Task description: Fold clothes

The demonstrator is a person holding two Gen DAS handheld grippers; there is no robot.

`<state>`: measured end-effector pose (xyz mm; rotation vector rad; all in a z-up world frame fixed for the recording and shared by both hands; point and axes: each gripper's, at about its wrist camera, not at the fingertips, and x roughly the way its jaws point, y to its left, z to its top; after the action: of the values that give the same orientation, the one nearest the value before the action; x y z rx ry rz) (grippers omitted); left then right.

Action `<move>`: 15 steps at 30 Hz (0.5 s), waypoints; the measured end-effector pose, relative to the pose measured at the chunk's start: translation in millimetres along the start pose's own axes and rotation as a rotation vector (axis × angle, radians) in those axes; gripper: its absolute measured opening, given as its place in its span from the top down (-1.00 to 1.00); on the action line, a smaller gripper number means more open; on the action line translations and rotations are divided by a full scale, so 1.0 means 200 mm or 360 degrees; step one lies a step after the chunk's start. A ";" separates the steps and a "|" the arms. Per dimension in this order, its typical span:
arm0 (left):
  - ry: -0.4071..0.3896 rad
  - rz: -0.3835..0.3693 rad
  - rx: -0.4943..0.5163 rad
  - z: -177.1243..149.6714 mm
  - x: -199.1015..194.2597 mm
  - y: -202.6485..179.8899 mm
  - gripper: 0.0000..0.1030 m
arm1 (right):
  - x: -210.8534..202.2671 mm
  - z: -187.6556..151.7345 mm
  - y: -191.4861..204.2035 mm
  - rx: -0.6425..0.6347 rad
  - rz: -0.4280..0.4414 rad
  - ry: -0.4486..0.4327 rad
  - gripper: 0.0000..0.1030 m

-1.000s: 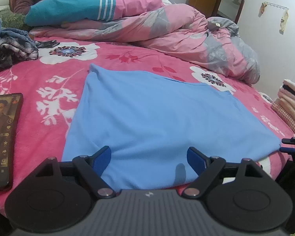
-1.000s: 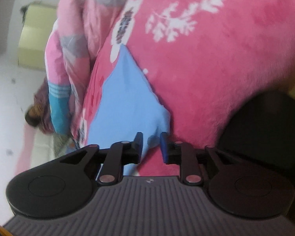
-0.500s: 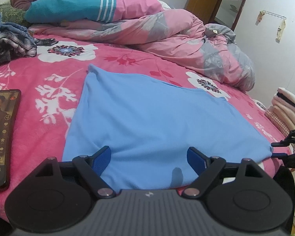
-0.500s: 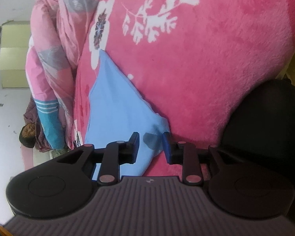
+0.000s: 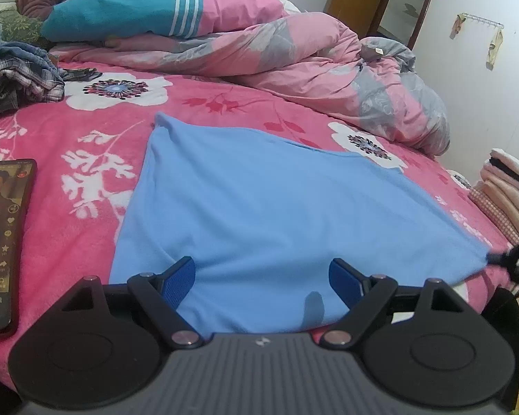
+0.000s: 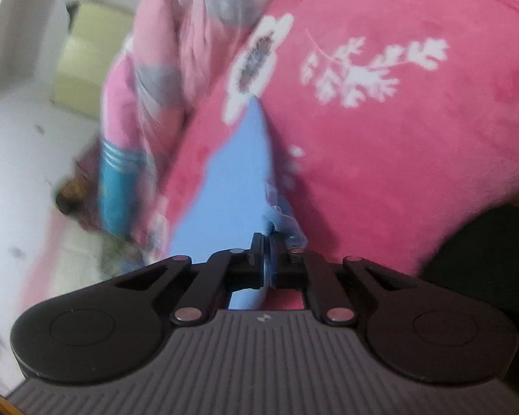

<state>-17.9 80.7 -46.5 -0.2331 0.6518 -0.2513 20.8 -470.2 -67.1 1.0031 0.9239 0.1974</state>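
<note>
A light blue, soft knit garment (image 5: 276, 207) is spread nearly flat on the pink floral fleece bedspread (image 5: 97, 138), with its near hem draped toward the bed's edge. Its exact type cannot be told; no sleeves are seen from here.

The left gripper (image 5: 261, 273) is held low over the near hem, its blue-padded jaws spread wide with nothing between them. It is judged to be poised there so that the hem can be taken on that side.

The right gripper (image 6: 267, 247) is seen with its jaws pressed together on the garment's right-hand corner, a small bunch of blue cloth protruding above them. In the left wrist view that gripper appears at the far right edge, blurred, with the corner drawn out to a point toward it. The corner is probably held this way so that the cloth can be kept taut, or lifted across for a fold; which of the two is not settled by the pictures.

A dark smartphone with a lit screen (image 5: 1, 242) lies on the bedspread to the left, apart from the garment. A rumpled pink and grey duvet (image 5: 294, 65) is heaped along the far side, a crumpled plaid shirt (image 5: 20, 79) lies at far left, and a stack of folded pale cloths (image 5: 505, 190) is seen at the right.
</note>
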 end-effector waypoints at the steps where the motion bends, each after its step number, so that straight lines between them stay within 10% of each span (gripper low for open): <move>1: 0.0002 0.0004 0.0006 0.00 0.00 0.00 -0.67 | -0.01 -0.01 0.00 -0.0033 -0.0010 -0.0001 0.95; 15: 0.0035 0.0037 0.0020 0.02 -0.01 -0.02 -0.66 | -0.08 -0.03 0.17 -0.0500 -0.0061 -0.0146 0.90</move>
<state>-17.4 76.8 -41.7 -0.2110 0.6744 -0.2358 14.8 -455.6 -33.7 0.6976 0.7987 0.2538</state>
